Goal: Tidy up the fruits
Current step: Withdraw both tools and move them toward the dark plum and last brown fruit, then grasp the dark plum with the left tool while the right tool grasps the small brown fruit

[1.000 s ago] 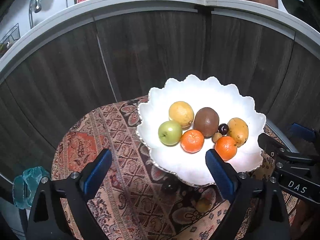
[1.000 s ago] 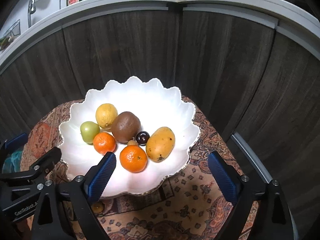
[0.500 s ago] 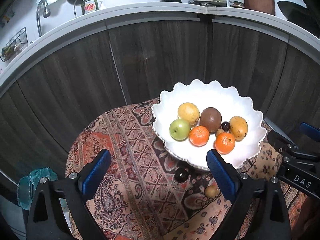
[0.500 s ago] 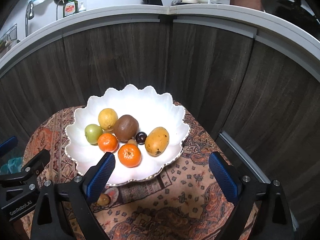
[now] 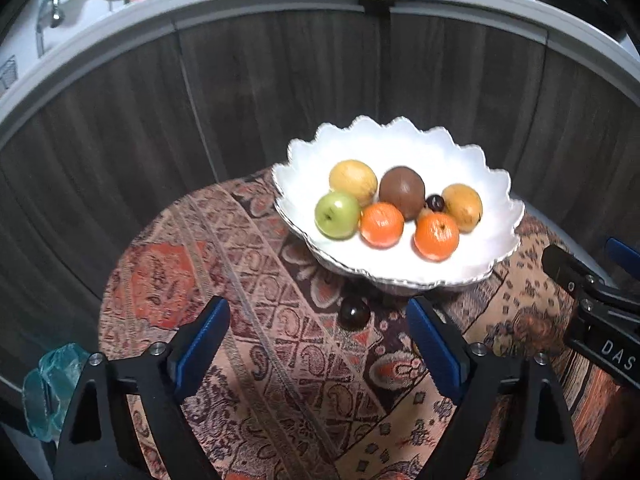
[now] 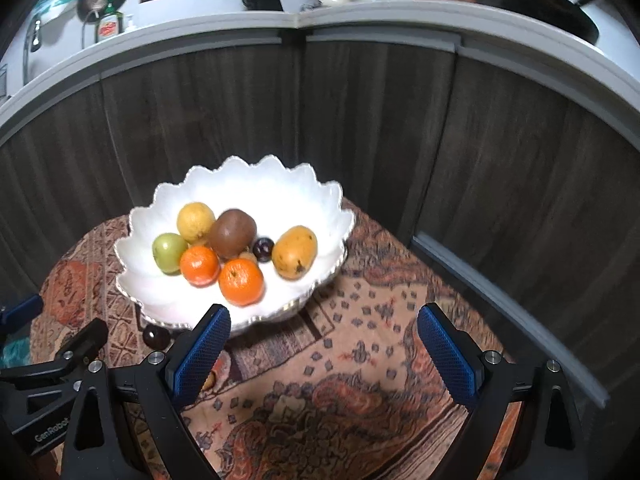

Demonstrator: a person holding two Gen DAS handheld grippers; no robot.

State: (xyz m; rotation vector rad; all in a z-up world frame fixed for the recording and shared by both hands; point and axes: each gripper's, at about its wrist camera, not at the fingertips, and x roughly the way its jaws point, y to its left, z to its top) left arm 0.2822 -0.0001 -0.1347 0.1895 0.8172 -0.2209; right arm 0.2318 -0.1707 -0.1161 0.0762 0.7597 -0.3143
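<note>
A white scalloped bowl (image 5: pixel 400 132) (image 6: pixel 248 176) stands on a round table and holds a green apple (image 5: pixel 337 216), a lemon (image 5: pixel 353 176), a brown fruit (image 5: pixel 401 192), two oranges, a mango (image 5: pixel 462 208) and a small dark fruit. Another dark round fruit (image 5: pixel 354 312) (image 6: pixel 156 336) lies on the cloth before the bowl. My left gripper (image 5: pixel 316 308) hovers over it; its jaws are closing and the pads touch nothing. My right gripper (image 6: pixel 324 314) is open over bare cloth, right of the bowl. A small yellowish fruit (image 6: pixel 210 376) peeks from behind its left finger.
A patterned cloth (image 5: pixel 240 264) covers the table. Dark wood cabinet doors (image 6: pixel 360 120) curve close behind it, under a white counter with kitchenware. A teal plastic bag (image 5: pixel 52 384) sits below the table's left edge. The two grippers are side by side.
Both views have drawn back from the bowl, which looks smaller and farther. The dark fruit on the cloth now lies in plain sight. The left fingers stand slightly closer together.
</note>
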